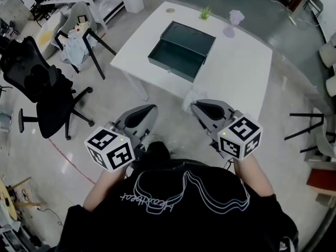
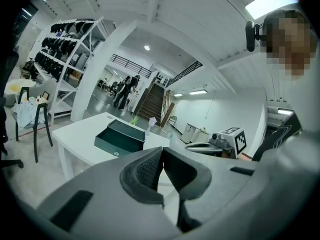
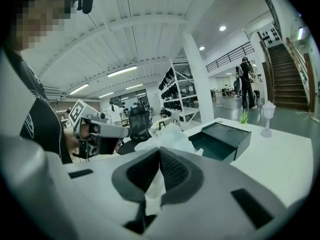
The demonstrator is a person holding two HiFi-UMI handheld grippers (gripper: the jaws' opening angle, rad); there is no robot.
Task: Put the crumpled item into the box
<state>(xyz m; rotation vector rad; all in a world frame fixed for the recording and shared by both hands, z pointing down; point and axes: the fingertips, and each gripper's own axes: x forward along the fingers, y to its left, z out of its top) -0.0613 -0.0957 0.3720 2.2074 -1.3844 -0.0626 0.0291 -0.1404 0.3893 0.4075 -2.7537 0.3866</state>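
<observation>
The head view looks steeply down from above the person, over the left gripper (image 1: pixel 148 111) and right gripper (image 1: pixel 196 107), to the white worktop (image 1: pixel 247 72) beyond. Each gripper view rides close behind its own jaws, looking almost level across that worktop. All three share the open box (image 1: pixel 181 51).

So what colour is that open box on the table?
The box is dark green, inside and out; the head view shows it best.

Open-plan lab or office hall: white table (image 1: pixel 239 72), black office chair (image 1: pixel 39 85), tall shelving rack (image 2: pixel 67 51), staircase (image 3: pixel 294 74).
</observation>
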